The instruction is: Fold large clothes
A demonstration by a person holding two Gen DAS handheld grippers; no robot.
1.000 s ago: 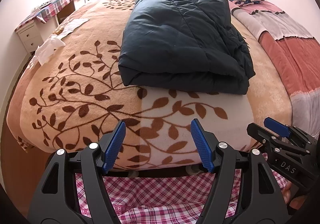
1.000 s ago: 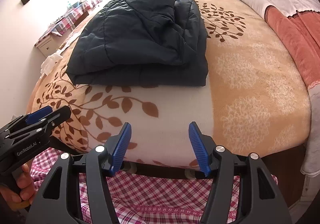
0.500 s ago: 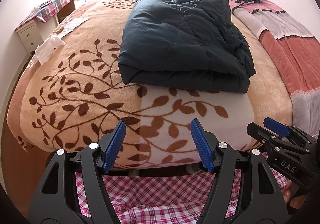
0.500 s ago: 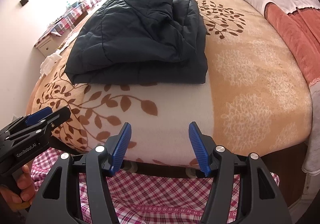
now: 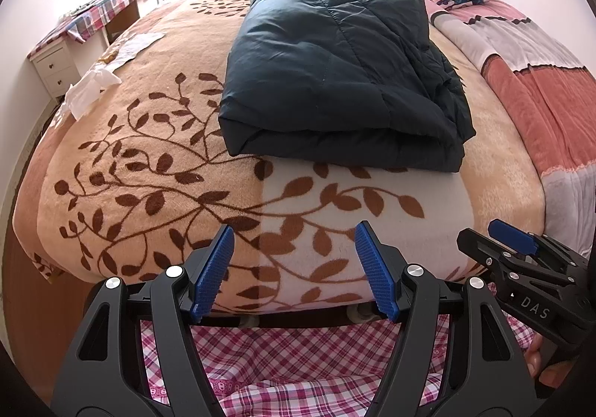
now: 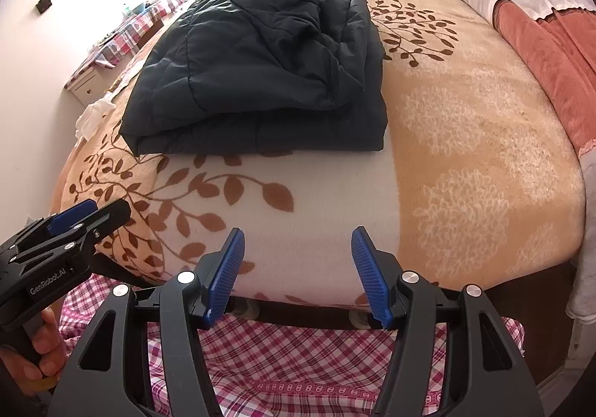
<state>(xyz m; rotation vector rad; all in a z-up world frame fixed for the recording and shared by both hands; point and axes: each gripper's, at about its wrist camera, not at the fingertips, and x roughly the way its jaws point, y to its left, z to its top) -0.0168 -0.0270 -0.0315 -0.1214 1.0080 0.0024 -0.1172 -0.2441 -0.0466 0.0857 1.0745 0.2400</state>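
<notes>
**Folded jacket lies ahead of two empty claws**

Nearest in both wrist views is pink-and-white checked cloth [image 5: 298,353], below the claws at the foot of the bed. Above it, the left gripper [image 5: 294,268] has its blue pads spread wide with nothing between them. The right gripper [image 6: 298,270] is the same — jaws apart, empty. Each also shows at the edge of the other's view: the housing at the right edge of the left view reads "DAS", and the one at the left edge of the right view reads "GenRobot.AI". No other writing is legible.

Beyond the fingertips comes the near edge of the leaf-patterned blanket [image 5: 149,164] covering the bed, with a bare stretch of it between the claws and the garment.

The dark quilted jacket [image 5: 335,74] lies further in, well apart from both claws, already doubled into a thick bundle. Its folded edge faces the claws and runs left to right; the bundle extends away toward the headboard. From the left claw it sits straight ahead and slightly right; from the right claw, ahead and to the left. The left claw looks the better centred on it, though neither is clearly nearer. Any further fold would call for a reach forward over the blanket to that near edge.

Far right, a pink and red striped quilt [image 5: 536,89]; far left, crumpled white tissue [image 5: 89,89] and a white bedside drawer unit [image 5: 56,70].
</notes>
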